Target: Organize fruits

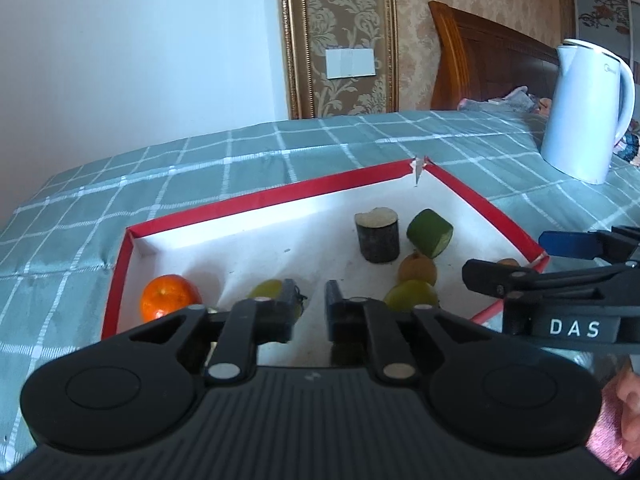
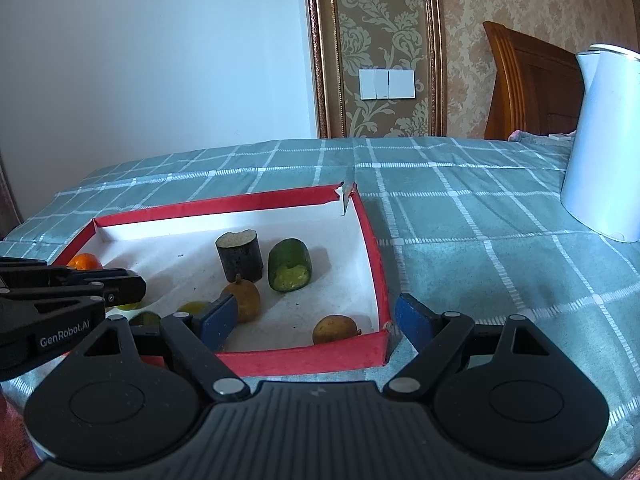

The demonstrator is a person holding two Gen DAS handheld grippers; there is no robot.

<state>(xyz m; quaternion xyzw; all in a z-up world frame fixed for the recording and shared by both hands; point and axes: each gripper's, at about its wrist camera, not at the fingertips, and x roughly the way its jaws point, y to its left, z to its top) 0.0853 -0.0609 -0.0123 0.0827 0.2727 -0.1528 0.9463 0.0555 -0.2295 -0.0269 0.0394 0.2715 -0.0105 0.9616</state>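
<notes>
A shallow red-rimmed box [image 1: 256,200] [image 2: 372,248] with a white floor lies on the checked cloth. It holds an orange [image 1: 170,297] [image 2: 84,261], a dark stump-like cylinder [image 1: 378,238] [image 2: 239,255], a cut green piece [image 1: 429,233] [image 2: 290,265], brown fruits [image 1: 417,267] [image 2: 244,300] [image 2: 334,329] and yellow-green fruits [image 1: 410,295] [image 1: 266,289] [image 2: 194,306]. My left gripper [image 1: 310,307] hovers over the box's near part, narrowly open and empty. My right gripper [image 2: 316,320] is wide open and empty over the box's near right corner.
A white electric kettle [image 1: 586,112] [image 2: 604,140] stands on the cloth to the right of the box. A wooden headboard [image 1: 488,60] and patterned wall are behind. The cloth's left edge drops off beyond the box.
</notes>
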